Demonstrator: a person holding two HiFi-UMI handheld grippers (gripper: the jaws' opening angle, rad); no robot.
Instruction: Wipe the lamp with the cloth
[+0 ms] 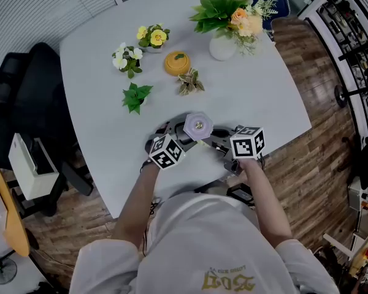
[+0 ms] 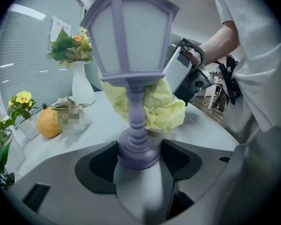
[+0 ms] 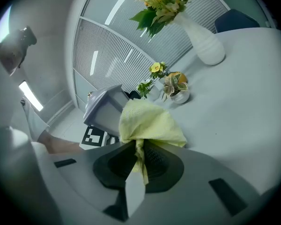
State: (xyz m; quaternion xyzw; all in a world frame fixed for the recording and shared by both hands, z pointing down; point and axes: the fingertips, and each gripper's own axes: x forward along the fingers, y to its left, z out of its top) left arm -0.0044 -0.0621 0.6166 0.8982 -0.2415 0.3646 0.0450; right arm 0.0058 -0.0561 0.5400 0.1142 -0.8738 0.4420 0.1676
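Note:
A small lavender lantern-shaped lamp (image 2: 131, 41) stands upright near the table's front edge, its top (image 1: 198, 126) showing between both grippers in the head view. My left gripper (image 2: 138, 156) is shut on the lamp's round base. My right gripper (image 3: 139, 161) is shut on a pale yellow cloth (image 3: 147, 123), which is bunched up. The cloth (image 2: 161, 107) presses against the lamp's stem just under the shade, on the side away from my left gripper. In the right gripper view the lamp's shade (image 3: 105, 109) is partly hidden behind the cloth.
Further back on the white table (image 1: 245, 90) stand a white vase with flowers (image 1: 224, 45), an orange ornament (image 1: 176, 63), small potted flowers (image 1: 152, 38) and a green plant (image 1: 135, 97). The table's front edge (image 1: 190, 182) lies close to my body. A black chair (image 1: 24, 84) stands at left.

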